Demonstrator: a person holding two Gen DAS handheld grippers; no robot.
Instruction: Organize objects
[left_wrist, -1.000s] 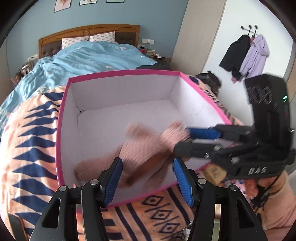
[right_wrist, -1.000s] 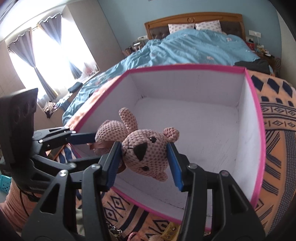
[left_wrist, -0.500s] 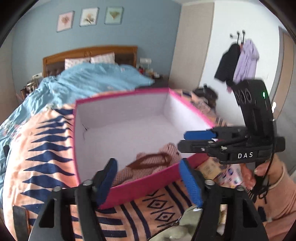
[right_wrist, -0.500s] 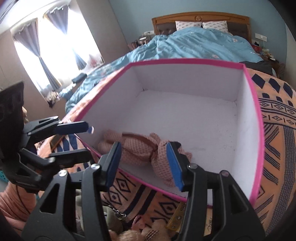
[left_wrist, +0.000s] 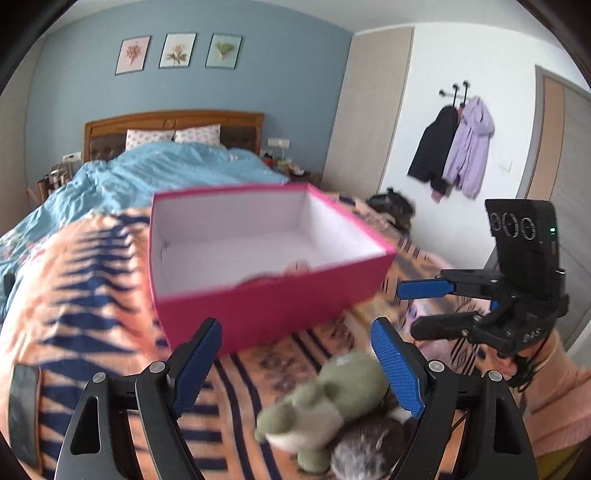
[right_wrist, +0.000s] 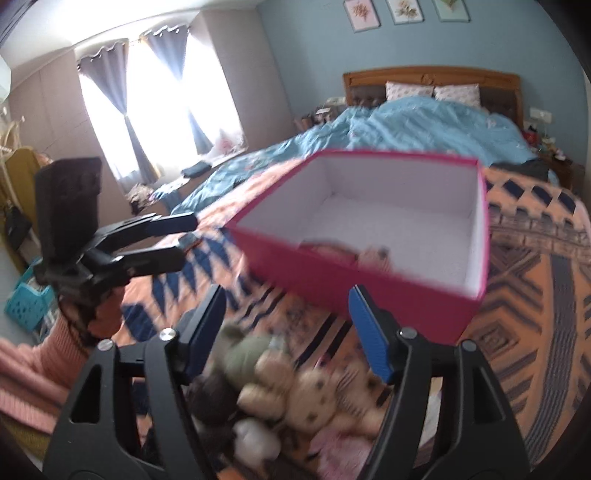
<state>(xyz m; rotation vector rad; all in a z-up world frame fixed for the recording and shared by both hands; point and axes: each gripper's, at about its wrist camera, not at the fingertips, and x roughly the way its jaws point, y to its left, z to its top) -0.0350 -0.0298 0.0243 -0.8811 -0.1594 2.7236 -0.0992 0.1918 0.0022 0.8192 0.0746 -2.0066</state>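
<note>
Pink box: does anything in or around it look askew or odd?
Nothing stands out. The pink box sits upright on the patterned blanket, a pink crocheted toy lies inside, and other soft toys are piled before it.

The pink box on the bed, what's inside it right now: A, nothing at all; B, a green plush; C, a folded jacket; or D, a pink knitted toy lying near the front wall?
D: in the right wrist view a pink knitted toy lies low inside the pink box, just behind its front wall, while the green plush sits outside on the patterned blanket.
</note>
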